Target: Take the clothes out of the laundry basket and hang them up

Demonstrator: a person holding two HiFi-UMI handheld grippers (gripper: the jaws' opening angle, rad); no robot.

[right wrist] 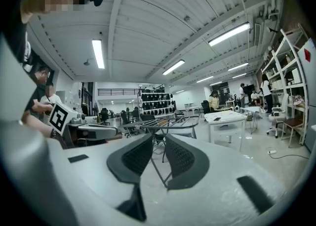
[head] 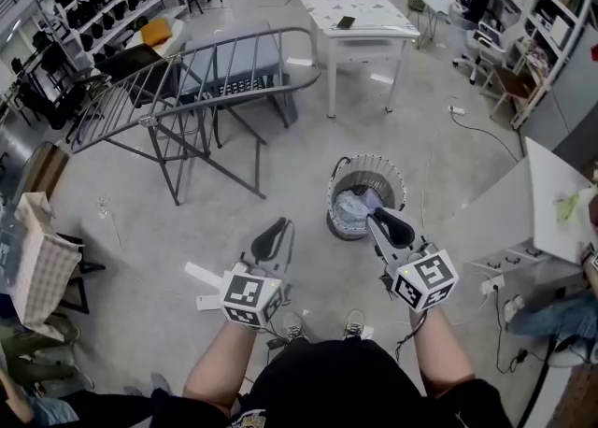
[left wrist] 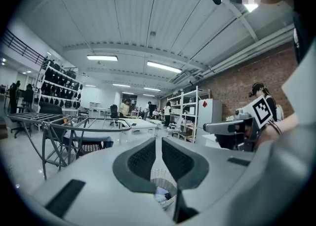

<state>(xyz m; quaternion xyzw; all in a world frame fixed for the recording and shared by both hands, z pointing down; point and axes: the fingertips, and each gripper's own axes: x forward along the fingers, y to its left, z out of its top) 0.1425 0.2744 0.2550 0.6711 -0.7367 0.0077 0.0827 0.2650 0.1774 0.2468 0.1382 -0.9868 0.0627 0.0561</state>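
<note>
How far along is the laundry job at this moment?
Nothing looks done: the drying rack is bare and the clothes sit in the laundry basket. In hand: nothing; left gripper shut, right gripper open, both empty. Left: every garment.

Black shirt (head: pixel 322 379), grey grippers (head: pixel 278 226) (head: pixel 376 218), black-and-white marker cubes (head: pixel 250 297)

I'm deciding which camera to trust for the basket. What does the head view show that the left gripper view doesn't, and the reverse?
Only the head view: the whole rim of the laundry basket from above, the person's shoes, and the left gripper from outside. Only the left gripper view: ceiling lights, a brick wall, and that gripper's jaws closed together with nothing between them. Both: the drying rack, the white table, the right gripper, and clothes in the basket, of which the gripper view catches just a sliver.
</note>
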